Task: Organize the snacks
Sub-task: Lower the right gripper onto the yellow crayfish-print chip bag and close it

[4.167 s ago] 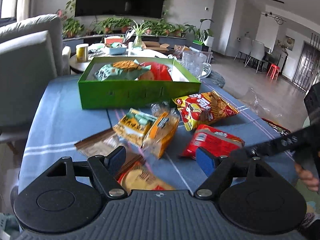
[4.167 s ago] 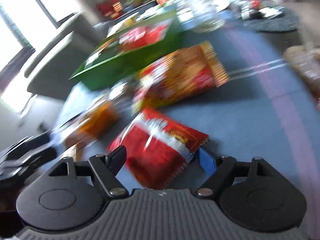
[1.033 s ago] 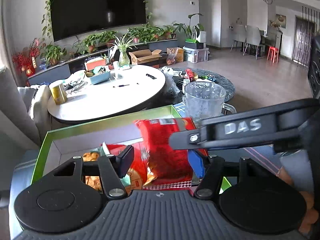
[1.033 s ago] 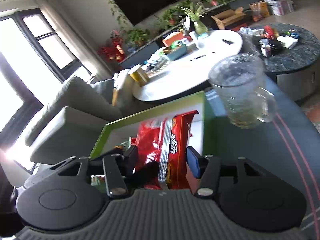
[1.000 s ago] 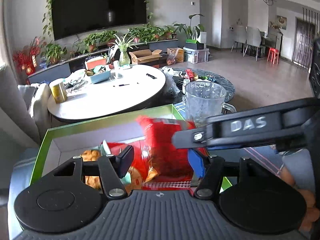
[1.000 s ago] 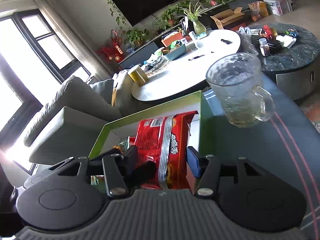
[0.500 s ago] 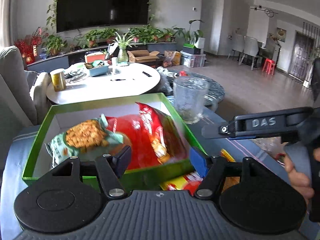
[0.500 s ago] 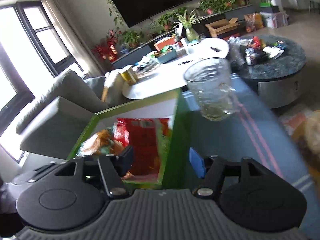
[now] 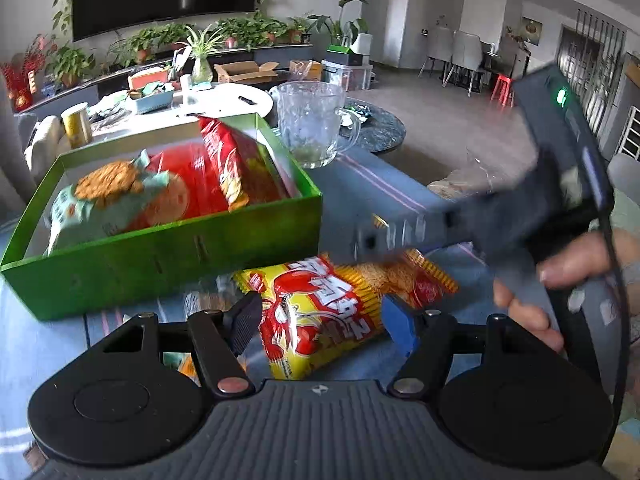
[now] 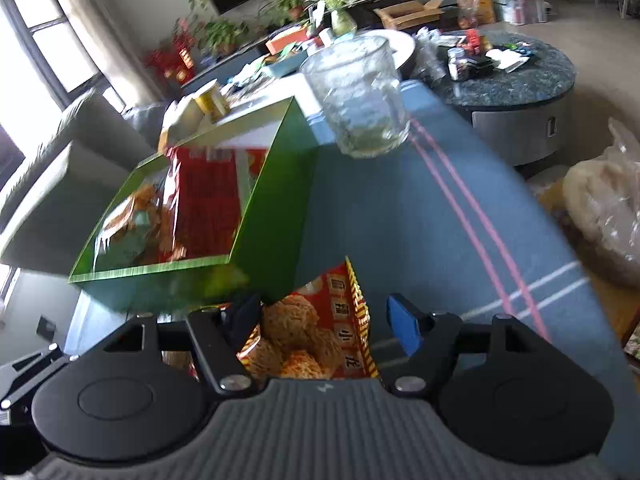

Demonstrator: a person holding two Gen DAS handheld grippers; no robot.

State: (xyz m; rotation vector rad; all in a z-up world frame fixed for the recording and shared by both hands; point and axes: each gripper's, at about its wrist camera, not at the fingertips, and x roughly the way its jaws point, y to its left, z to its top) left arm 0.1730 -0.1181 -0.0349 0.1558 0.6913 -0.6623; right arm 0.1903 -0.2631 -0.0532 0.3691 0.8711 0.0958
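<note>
We find both claws, left (image 9: pixel 320 318) and right (image 10: pixel 324 320), spread apart and empty above the yellow snack bag (image 9: pixel 320 312); green box (image 9: pixel 160 256) at centre left.

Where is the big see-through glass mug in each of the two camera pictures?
Left wrist view: the glass mug stands upper middle, on the blue tablecloth just past the right far corner of the green box.
Right wrist view: the glass mug is top middle, again behind the green box's far corner.
Shared landmark: the green box, with the mug by its far right corner in both.
</note>
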